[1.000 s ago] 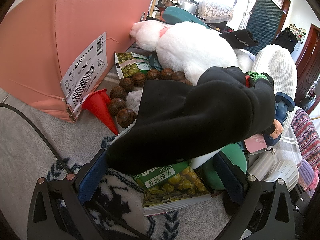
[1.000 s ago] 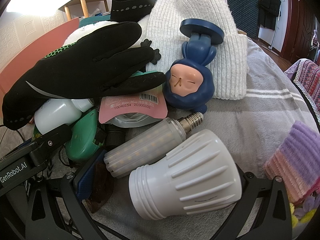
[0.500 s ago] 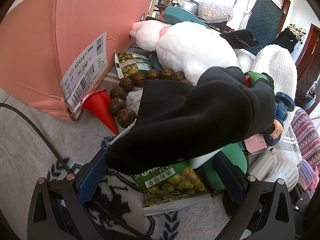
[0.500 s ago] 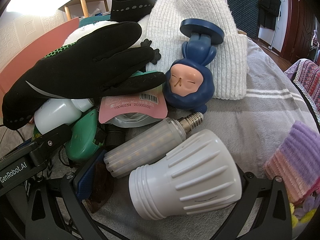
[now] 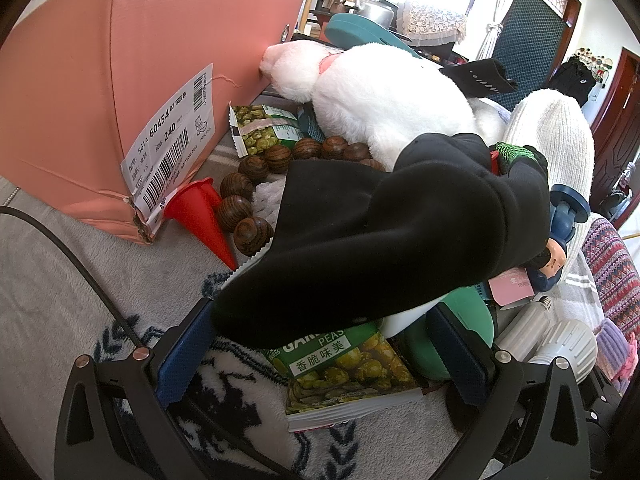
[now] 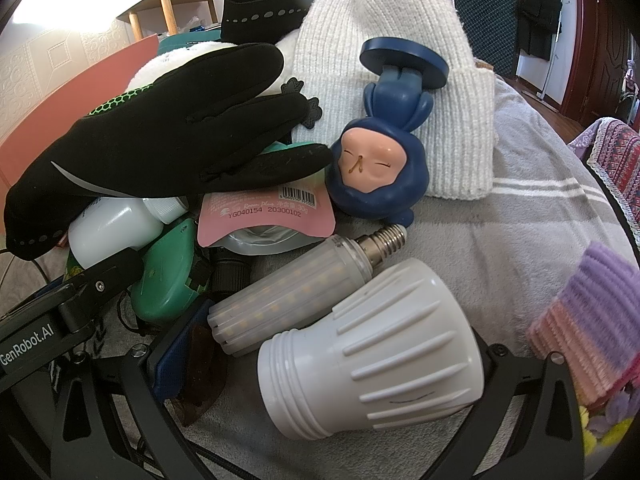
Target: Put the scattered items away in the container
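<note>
A pink cardboard box (image 5: 120,80) stands at the left in the left wrist view. My left gripper (image 5: 320,344) is open, its jaws on either side of the cuff of a black glove (image 5: 380,240) and a green pea packet (image 5: 348,364). In the right wrist view my right gripper (image 6: 320,364) is open around a white ribbed bulb base (image 6: 372,348), beside a corn LED bulb (image 6: 288,292). The black glove (image 6: 160,132) also shows there, over a white bottle (image 6: 108,232) and a pink pouch (image 6: 264,212).
A white plush (image 5: 380,92), wooden beads (image 5: 248,200), a red cone (image 5: 200,216) and a second pea packet (image 5: 260,132) lie by the box. A white knit hat (image 6: 400,60), a blue doll (image 6: 380,152), a green tape measure (image 6: 168,276) and a purple-pink knit item (image 6: 580,320) lie on the grey blanket.
</note>
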A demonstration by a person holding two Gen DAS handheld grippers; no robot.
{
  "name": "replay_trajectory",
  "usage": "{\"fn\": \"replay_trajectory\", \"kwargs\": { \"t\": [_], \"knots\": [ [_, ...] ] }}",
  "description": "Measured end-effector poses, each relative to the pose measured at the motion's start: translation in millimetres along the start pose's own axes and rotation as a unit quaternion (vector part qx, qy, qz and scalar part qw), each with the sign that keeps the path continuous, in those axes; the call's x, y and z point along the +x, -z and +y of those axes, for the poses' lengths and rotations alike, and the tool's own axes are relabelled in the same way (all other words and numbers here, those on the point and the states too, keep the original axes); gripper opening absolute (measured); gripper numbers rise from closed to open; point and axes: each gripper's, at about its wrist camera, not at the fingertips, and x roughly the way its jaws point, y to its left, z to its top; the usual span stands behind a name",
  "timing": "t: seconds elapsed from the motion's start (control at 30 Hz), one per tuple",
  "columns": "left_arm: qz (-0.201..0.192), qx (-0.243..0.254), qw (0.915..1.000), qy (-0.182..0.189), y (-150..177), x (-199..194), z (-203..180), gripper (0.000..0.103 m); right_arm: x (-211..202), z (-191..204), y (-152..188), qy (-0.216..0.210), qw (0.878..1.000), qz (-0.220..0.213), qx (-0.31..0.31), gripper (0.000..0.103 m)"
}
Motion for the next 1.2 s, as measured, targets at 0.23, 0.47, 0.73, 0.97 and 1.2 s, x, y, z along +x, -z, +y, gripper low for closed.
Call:
{"fn": "replay_trajectory", "kwargs": {
  "t": [0.23, 0.47, 0.73, 0.97, 1.2],
  "knots": [
    [0.0, 0.0, 1.0, 0.0, -0.1, 0.0, 0.0, 0.103, -0.6, -1.1, 0.3, 0.0, 1.0, 0.0, 0.0, 0.103],
    [0.0, 0.0, 1.0, 0.0, -0.2, 0.1, 0.1, 0.103, -0.1, -0.4, 0.2, 0.0, 1.0, -0.001, 0.0, 0.103],
    [0.0, 0.0, 1.0, 0.0, -0.1, 0.1, 0.0, 0.103, 1.4, 3.0, -0.5, 0.0, 1.0, -0.001, 0.0, 0.103],
    [0.0, 0.0, 1.0, 0.0, -0.2, 0.1, 0.0, 0.103, 1.5, 3.3, -0.6, 0.001, 1.0, -0.001, -0.001, 0.103],
    [0.0, 0.0, 1.0, 0.0, -0.1, 0.0, 0.0, 0.103, 1.5, 4.3, -0.4, 0.001, 1.0, -0.001, -0.001, 0.103]
  ]
}}
